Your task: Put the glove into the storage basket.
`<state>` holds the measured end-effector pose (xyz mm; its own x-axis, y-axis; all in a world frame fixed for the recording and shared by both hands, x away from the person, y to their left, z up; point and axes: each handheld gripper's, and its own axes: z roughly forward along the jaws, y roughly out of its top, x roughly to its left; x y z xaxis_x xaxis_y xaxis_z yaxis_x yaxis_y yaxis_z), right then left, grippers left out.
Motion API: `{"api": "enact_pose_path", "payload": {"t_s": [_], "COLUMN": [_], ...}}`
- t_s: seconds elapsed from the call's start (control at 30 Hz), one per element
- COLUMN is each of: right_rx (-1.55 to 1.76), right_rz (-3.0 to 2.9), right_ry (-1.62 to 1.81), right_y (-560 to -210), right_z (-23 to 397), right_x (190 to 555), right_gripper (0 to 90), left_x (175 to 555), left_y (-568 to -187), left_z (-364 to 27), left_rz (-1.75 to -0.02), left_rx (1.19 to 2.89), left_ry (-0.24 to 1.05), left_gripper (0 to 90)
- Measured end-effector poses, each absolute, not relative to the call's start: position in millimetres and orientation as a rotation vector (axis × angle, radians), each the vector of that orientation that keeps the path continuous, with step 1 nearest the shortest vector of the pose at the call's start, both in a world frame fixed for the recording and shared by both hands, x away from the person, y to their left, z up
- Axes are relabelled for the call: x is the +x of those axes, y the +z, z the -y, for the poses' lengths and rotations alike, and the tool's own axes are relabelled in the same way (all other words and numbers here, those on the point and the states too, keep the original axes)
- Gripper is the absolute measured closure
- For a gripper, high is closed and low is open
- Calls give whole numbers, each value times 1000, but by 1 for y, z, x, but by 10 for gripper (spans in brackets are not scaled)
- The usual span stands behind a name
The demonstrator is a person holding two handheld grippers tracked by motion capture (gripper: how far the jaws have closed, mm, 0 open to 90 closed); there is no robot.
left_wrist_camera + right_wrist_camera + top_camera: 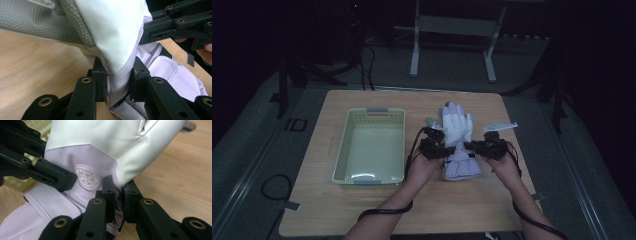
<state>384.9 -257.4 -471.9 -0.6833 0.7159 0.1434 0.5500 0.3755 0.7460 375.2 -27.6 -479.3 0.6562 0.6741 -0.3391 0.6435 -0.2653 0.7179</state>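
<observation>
I am clamping both my left fingers [117, 85] and right fingers [119, 200] on the glove [458, 131] at its wrist, steadying it evenly for the basket [343, 150] beside it

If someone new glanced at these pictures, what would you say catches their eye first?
First, the white and lilac glove right of the table's middle, pinched at its wrist from both sides: the left gripper and the right gripper are both shut on its fabric. Next, the pale green basket sitting to its left on the wooden table. In the right gripper view, a round embossed badge on the lilac part stands out.
</observation>
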Motion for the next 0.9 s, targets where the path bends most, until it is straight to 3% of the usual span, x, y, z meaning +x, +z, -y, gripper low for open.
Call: {"api": "enact_pose_path", "payload": {"t_s": [0.5,0.9], "right_rx": [1047,1006], "right_rz": [-2400,-2426], "right_ry": [1250,1275], "right_y": [-426,-418], "right_z": [219,164], "right_x": [385,392], "right_gripper": [823,823], "left_x": [374,373], "left_y": [-435,-426], "left_z": [-16,-72], "left_rz": [-995,-1029], "left_rx": [1968,1969], "left_ry": [101,119], "left_gripper": [722,722]}}
